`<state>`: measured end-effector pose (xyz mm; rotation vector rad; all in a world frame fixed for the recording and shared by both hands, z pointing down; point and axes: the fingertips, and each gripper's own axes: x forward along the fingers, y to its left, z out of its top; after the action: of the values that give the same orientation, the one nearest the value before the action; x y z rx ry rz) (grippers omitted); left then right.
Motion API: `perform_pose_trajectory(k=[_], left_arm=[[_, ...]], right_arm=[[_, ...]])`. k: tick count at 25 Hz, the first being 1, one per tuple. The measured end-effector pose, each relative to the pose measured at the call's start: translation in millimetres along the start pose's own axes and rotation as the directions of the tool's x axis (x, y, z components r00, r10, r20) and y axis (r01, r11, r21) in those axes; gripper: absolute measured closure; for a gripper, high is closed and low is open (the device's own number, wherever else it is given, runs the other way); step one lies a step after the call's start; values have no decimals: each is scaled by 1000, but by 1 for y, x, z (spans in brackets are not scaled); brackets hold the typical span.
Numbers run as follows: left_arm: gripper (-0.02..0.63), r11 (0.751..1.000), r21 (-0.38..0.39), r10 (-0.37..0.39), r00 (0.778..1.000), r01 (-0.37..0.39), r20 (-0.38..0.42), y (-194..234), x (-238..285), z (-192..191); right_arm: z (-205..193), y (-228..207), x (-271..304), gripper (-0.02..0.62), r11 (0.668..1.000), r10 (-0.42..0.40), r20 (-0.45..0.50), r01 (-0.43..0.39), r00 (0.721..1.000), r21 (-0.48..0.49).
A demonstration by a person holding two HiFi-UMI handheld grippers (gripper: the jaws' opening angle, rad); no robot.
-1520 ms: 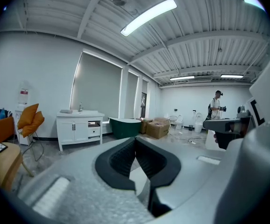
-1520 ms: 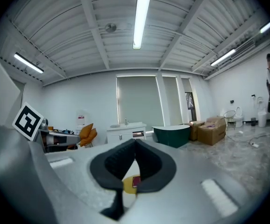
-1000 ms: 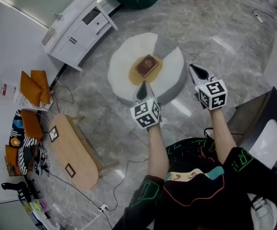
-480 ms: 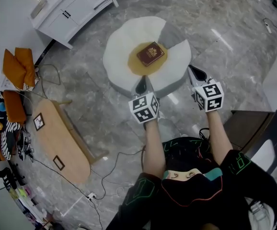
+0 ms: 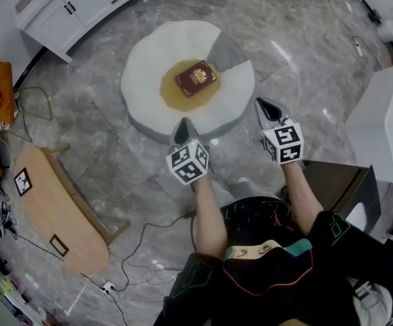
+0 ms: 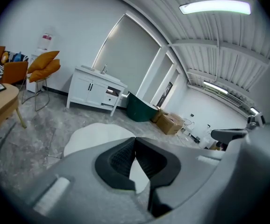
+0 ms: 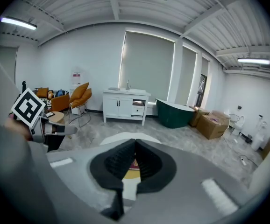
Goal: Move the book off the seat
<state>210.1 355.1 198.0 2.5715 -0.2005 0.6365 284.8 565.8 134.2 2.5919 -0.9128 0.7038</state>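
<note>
Down in the head view, the red book (image 5: 196, 78) lay flat on the yellow middle of the round white seat (image 5: 149, 66); the left gripper (image 5: 183, 126) showed over the seat's near edge, apart from the book; the right gripper (image 5: 264, 105) hung just beside the seat's right side; a white cabinet (image 5: 74, 5) stood past the seat; a wooden table (image 5: 60, 212) stood off to the left. In the left gripper view, the two black jaws were pressed together with nothing between them; the white seat showed behind them; an orange chair (image 6: 44, 66) and a green tub (image 6: 142, 112) stood farther back. In the right gripper view, the jaws were together too and held nothing; a bit of the book on its yellow patch peeked out behind them.
</note>
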Motion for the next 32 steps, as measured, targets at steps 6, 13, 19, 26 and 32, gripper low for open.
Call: perform_pose_trajectory(k=[6,13,19,26,32], left_arm=[[595,999,-39,32,999,-32,13,28,12,8],[595,999,11,45,999,-45,14,16,34,29],[595,998,50,34,999,-32,-28,-3,74,30],[595,994,99,59,989,-46,-133,-25,122,11],[595,991,122,88,973,-64,-212,-36,175,-13]], right_arm=[[24,17,28,592,1000,30,29,-30,999,-9],[22,-27,35,592,999,-13,10,13,1000,36],[15,-53,67,592,996,4,3,-4,1000,91],[-2,-85,113,592,983,59,-40,-51,997,178],[-35,-116,168,592,953,139,-97,-107,985,282]])
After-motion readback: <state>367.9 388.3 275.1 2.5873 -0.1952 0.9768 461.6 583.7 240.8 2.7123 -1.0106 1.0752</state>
